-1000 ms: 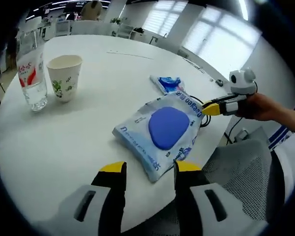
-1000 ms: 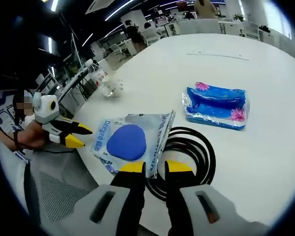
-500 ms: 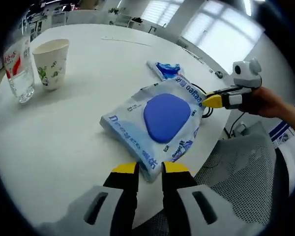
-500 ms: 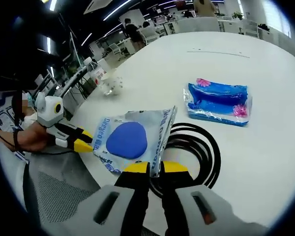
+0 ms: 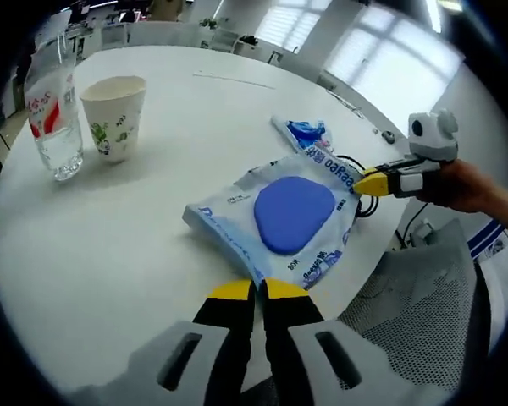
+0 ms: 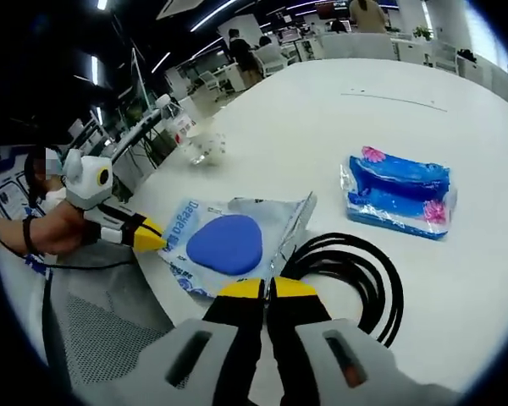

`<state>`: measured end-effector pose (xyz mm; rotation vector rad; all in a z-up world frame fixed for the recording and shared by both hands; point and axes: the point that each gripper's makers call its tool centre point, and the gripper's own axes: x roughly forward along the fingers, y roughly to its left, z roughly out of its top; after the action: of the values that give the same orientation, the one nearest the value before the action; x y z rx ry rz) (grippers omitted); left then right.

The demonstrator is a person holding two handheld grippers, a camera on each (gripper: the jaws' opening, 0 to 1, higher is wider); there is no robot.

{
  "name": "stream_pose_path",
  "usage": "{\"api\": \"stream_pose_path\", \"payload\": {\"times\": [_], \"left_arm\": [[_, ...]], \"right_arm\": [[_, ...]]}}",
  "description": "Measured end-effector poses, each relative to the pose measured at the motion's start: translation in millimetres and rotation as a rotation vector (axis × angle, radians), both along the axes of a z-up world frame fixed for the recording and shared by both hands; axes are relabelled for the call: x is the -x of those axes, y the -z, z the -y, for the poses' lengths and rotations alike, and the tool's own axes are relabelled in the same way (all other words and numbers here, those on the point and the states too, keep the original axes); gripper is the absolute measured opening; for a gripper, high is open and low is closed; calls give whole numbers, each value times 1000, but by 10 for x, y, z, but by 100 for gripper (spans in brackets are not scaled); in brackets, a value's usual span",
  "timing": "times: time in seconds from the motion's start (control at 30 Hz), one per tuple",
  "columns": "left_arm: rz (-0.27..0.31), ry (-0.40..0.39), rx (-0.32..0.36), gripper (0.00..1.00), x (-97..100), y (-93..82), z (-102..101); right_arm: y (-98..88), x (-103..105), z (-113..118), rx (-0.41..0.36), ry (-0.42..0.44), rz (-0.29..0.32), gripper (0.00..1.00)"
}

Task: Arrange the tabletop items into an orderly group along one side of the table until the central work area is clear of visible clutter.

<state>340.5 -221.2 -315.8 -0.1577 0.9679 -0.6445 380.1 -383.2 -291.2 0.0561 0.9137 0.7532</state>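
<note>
A light-blue wipes pack (image 5: 292, 216) with a blue oval lid lies flat near the edge of the white table (image 5: 135, 245). My left gripper (image 5: 258, 290) is shut on the pack's near corner. Entering from the right, my right gripper (image 5: 361, 182) pinches the opposite corner. In the right gripper view the same wipes pack (image 6: 229, 245) sits just ahead of my right gripper (image 6: 268, 288), whose jaws are shut on its edge. The left gripper (image 6: 152, 242), held by a hand, meets the pack's far-left corner.
A paper cup (image 5: 114, 114) and a water bottle (image 5: 55, 114) stand at the far left. A blue tissue packet (image 6: 398, 190) and a coiled black cable (image 6: 356, 271) lie beside the wipes. A grey mesh chair (image 5: 406, 288) sits just off the table's edge.
Both grippers went from open to shut: the left one closed on the pack's near corner, the right one on the opposite edge. The pack has stayed on the table.
</note>
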Motion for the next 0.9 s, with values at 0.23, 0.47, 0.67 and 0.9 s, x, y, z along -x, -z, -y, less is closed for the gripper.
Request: {"api": "stream_pose_path", "payload": {"times": [0.23,0.47,0.67,0.9], "left_arm": [[14,-50,12,0,-190,-61,-67],[5,-94,13,0,-389,-42,-24],[-9,-127,17,0,-550,11,-4],[-11,-146,31,0,-772,65,47]], "right_arm": [[-73,-307,-110,6,-38,31,0],[26,-663,-160,31,-46,41,0],[173,-889,-151,40,-2,17,0],[299,-988,32,69,88,-11,0]]}}
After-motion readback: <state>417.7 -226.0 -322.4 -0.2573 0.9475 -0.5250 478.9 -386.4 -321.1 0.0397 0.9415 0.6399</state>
